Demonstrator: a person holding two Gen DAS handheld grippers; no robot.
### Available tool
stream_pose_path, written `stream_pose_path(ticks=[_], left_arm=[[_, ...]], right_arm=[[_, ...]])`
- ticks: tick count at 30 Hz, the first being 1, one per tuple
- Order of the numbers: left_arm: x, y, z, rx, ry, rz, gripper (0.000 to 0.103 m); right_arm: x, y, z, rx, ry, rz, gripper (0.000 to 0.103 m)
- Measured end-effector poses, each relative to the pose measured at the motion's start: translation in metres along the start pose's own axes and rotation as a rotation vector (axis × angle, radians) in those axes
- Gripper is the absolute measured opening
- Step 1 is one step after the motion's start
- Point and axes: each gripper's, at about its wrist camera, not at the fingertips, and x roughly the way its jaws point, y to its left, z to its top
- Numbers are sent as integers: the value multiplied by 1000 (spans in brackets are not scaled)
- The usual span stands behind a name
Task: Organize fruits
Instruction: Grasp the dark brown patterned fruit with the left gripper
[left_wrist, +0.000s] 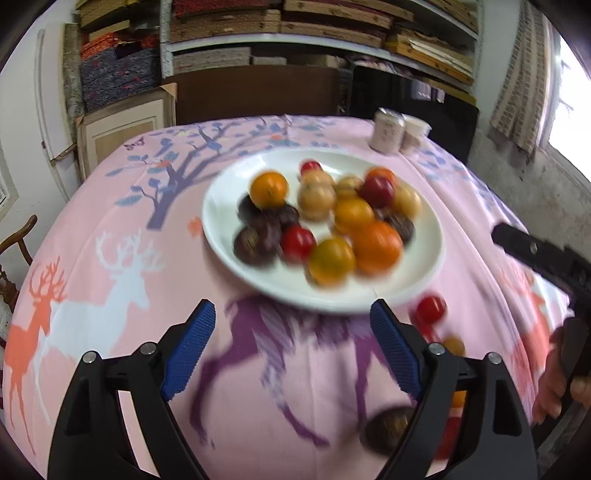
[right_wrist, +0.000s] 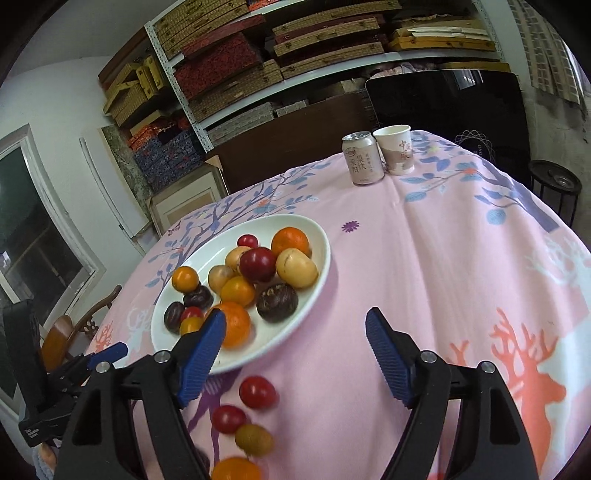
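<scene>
from my left gripper (left_wrist: 291, 319), jaws apart and empty, the pink deer-print surface (left_wrist: 110, 221) carries the fruit plate (left_wrist: 221, 221) below stacked shelves (left_wrist: 280, 37); from my right gripper (right_wrist: 295, 332), likewise apart, loose fruits (right_wrist: 257, 391) lie beside the plate, with a can (right_wrist: 362, 158) and cup (right_wrist: 395, 149) behind.

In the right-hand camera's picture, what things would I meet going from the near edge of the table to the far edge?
Loose red cherry tomato on the pink deer-print tablecloth → white oval plate heaped with fruit → pale pink drink can beside a white paper cup.
</scene>
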Motion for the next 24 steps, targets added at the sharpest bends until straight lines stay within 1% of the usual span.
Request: stream_pose_path(ticks=[3, 6, 8, 10, 14, 17, 18, 19, 21, 23, 24], left_arm=[[-11, -10, -19, 47, 9, 0, 84], [-20, -14, -32, 61, 15, -26, 84], [-23, -15, -42, 67, 41, -55, 84], [-23, -20, -51, 80, 67, -68, 84], [-23, -33, -59, 137, 71, -70, 84], [-19, -43, -62, 180, 86, -84, 84], [-18, -46, -63, 194, 88, -76, 86], [-16, -49, -63, 206, 99, -71, 91], [-10, -49, -64, 210, 122, -61, 96], [-7, -44, -63, 195, 125, -6, 96], [-7, -37, -61, 171, 123, 21, 95]], right_arm=[[-6, -4, -7, 16, 11, 9, 79], [-10, -9, -12, 34, 18, 19, 80], [-12, -12, -14, 48, 19, 25, 81], [-14, -14, -15, 62, 20, 36, 82], [-15, -15, -16, 62, 24, 41, 82], [-15, -15, -16, 66, 23, 42, 82], [-15, -15, -16, 69, 23, 44, 82], [-15, -15, -16, 72, 23, 47, 82], [-15, -15, -16, 75, 23, 49, 82], [-15, -16, -15, 74, 23, 48, 82], [-16, -16, -15, 76, 23, 50, 82]])
